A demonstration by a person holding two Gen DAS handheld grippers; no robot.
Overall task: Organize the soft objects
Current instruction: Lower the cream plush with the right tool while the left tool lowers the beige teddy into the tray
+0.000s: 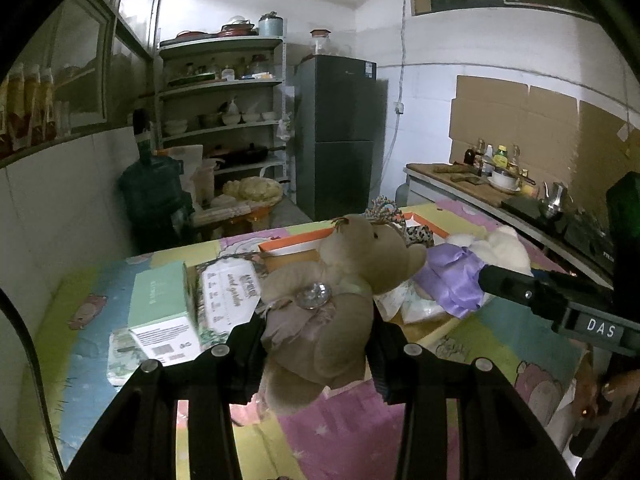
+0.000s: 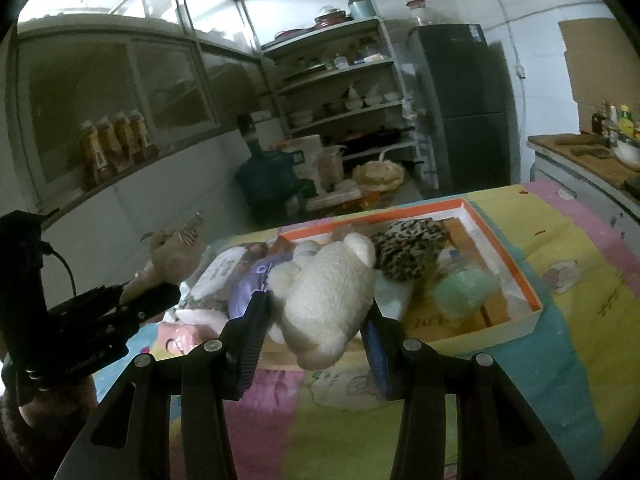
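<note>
- Your left gripper [image 1: 316, 354] is clamped on a tan teddy bear [image 1: 332, 300]; both pads press into its body and it hangs clear of the patterned table cover [image 1: 360, 432].
- The tan bear sits roughly upright between the fingers, head tipped toward the right of the left wrist view, with a shiny round ornament [image 1: 314, 295] on its chest.
- Your right gripper [image 2: 316, 350] is pinching a white teddy bear [image 2: 324, 300]; the pads squeeze its sides and one leg dangles below them, above the cover.
- The white bear wears a purple ribbon [image 2: 248, 288], which shows at its left side in the right wrist view.
- In the left wrist view, a mint-green box [image 1: 162, 308] lies just left of the tan bear on the cover, with a printed packet [image 1: 230, 292] beside it.
- Just beyond the white bear sits an orange-rimmed tray [image 2: 500, 252] on the cover.
- Inside that tray lie a leopard-print soft item [image 2: 408, 252], touching the white bear's head in the picture, and a pale green soft roll [image 2: 464, 290] nearer the tray's right wall.
- Past the table's far edge, on the floor, stands a large dark water jug [image 1: 154, 196].
- Farther back stand metal shelves [image 1: 224, 84] of dishes and a dark fridge [image 1: 340, 132] against the wall.
</note>
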